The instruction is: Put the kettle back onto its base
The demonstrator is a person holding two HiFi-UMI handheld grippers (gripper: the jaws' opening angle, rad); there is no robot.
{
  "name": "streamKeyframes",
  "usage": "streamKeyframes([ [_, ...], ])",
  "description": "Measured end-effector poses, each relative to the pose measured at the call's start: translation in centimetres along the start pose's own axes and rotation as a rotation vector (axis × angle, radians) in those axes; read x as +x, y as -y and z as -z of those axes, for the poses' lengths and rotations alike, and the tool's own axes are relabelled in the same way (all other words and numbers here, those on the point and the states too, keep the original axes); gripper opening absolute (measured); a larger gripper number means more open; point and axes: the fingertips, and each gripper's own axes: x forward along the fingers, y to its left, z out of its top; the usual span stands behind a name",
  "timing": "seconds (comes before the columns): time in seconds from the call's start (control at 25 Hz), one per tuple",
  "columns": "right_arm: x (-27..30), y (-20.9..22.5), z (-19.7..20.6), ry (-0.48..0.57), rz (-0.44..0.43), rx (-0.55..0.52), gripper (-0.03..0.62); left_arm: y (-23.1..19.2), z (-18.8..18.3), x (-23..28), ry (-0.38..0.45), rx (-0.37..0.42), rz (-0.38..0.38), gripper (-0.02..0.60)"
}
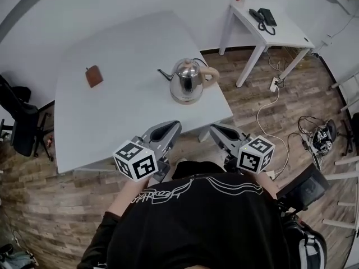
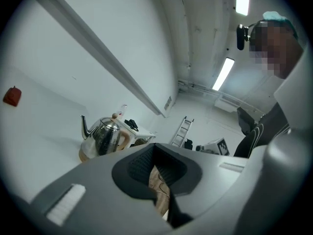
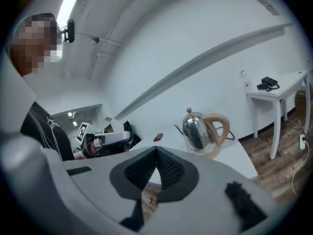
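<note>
Black cloth of the person's shirt (image 1: pixel 202 223) fills the near bottom of the head view, with both grippers held just in front of it. Beyond them stands the large white table (image 1: pixel 112 111), on a wood-plank floor (image 1: pixel 263 122). A smaller white side table (image 1: pixel 283 31) stands far right against the wall, and a black office chair (image 1: pixel 19 122) stands at the left edge of the big table. The left gripper (image 1: pixel 171 126) and the right gripper (image 1: pixel 216 129) sit side by side at the table's near edge, each with its marker cube nearest the person. Both point toward the table's far side. In its own view each gripper's jaws are clenched together with nothing between the pads. The kettle (image 1: pixel 187 80), polished steel with a tan handle, stands upright on the right part of the table, well apart from both grippers and touched by neither. Its spout points left and its handle right. It rests on its base (image 3: pixel 213 153), a low round disc with a tan edge that shows under it in both gripper views. A thin cord (image 3: pixel 231 137) runs off behind the kettle. Loose cables (image 1: pixel 269 108) trail over the floor to the right. A black phone (image 1: pixel 263 17) lies on the side table. A small reddish-brown object (image 1: pixel 93 75) lies on the table's far left part, well apart from the kettle; what it is cannot be told.
</note>
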Motion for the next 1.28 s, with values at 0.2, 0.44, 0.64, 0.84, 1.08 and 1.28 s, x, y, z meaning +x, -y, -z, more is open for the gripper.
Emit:
streamKeyframes([
  [0.2,0.2,-1.8,1.2,-0.063,-0.003,0.018,0.006,1.8,0.6,-0.9,-0.039,0.048,0.030,0.005],
  [0.44,0.7,-3.1,2.0,-0.091,-0.044,-0.005,0.006,2.4,0.9,-1.5,-0.043,0.036,0.039,0.005],
  [0.64,1.1,-3.3,2.3,-0.104,-0.046,-0.008,0.005,2.4,1.0,-1.8,-0.056,0.033,0.048,0.005],
  [0.84,0.3,-3.1,2.6,-0.120,-0.030,-0.021,0.006,2.9,1.2,-1.2,-0.058,0.011,0.060,0.005],
  [1.08,0.6,-3.1,2.7,-0.103,-0.036,-0.005,0.005,2.9,1.8,-1.3,-0.081,0.017,0.060,0.005],
  [1.28,0.4,-2.5,2.5,-0.093,-0.030,0.015,0.006,2.6,2.3,-0.7,-0.091,0.003,0.066,0.005],
])
